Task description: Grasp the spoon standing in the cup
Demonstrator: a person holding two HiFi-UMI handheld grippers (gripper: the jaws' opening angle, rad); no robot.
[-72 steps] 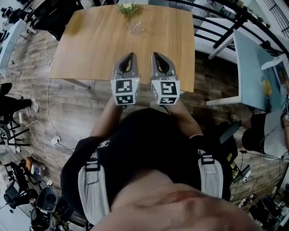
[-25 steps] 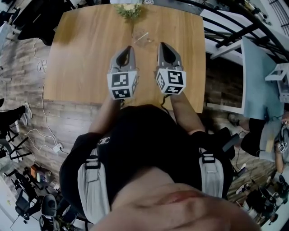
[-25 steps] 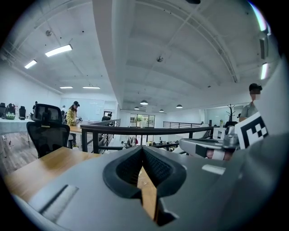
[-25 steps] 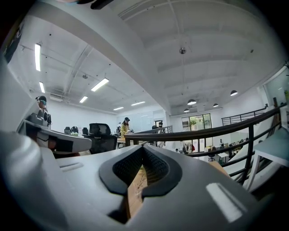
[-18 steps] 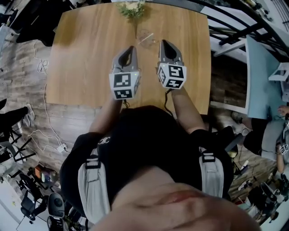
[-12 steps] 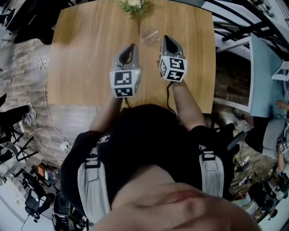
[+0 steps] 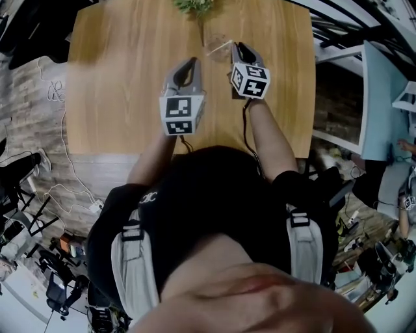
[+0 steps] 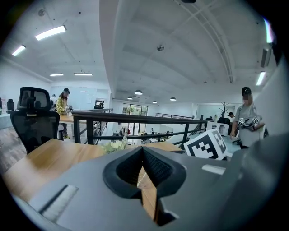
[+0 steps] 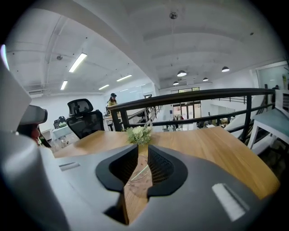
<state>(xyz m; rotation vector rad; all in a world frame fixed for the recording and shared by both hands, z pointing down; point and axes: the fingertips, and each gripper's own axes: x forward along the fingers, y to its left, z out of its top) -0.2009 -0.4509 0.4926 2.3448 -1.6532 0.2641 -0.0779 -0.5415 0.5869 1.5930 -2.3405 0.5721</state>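
Observation:
A clear glass cup (image 7: pixel 216 47) stands far out on the wooden table (image 7: pixel 117 78), with a pale spoon (image 7: pixel 219 46) leaning in it. My right gripper (image 7: pixel 238 45) is just right of the cup, its tips beside the rim. In the right gripper view its jaws (image 9: pixel 143 148) are opening, a narrow gap apart, with nothing between them. The cup (image 9: pixel 141 177) and spoon (image 9: pixel 139 172) show through that gap, further ahead. My left gripper (image 7: pixel 191 60) hovers nearer and left of the cup. Its tips (image 8: pixel 142 149) meet, holding nothing.
A small green plant (image 7: pixel 195 5) stands just behind the cup, also in the right gripper view (image 9: pixel 139 134). A black railing (image 9: pixel 203 97) runs beyond the table's far edge. An office chair (image 8: pixel 34 117) stands at the left. People (image 8: pixel 246 117) stand in the background.
Both grippers have moved forward over the table. The right one has gone further, from well short of the cup to right beside it.

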